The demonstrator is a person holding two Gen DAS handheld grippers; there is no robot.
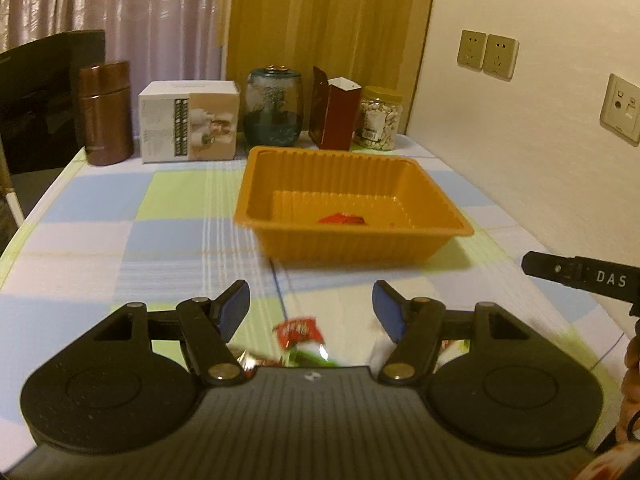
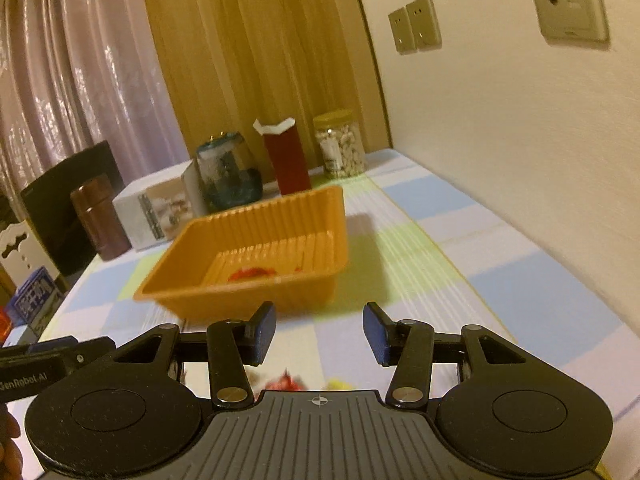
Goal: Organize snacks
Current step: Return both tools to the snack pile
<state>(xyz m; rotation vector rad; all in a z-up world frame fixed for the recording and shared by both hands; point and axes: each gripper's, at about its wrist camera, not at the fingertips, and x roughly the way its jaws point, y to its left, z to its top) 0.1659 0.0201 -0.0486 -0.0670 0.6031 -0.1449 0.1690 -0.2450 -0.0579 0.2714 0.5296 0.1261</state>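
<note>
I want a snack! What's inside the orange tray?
Inside the orange tray lies one red snack packet, on the floor near the front wall. That front wall hides the packet's lower edge, so whether anything small lies beside it there cannot be seen.

One orange tray (image 1: 352, 240), two jars (image 1: 273, 106) (image 1: 379, 118), two boxes (image 1: 188, 122) (image 1: 334, 114).

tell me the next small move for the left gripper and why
Probably lower the left gripper onto the red snack packet lying on the table just below its open, empty jaws, then close. The orange tray ahead holds only one red snack, so loose packets likely belong there.
</note>
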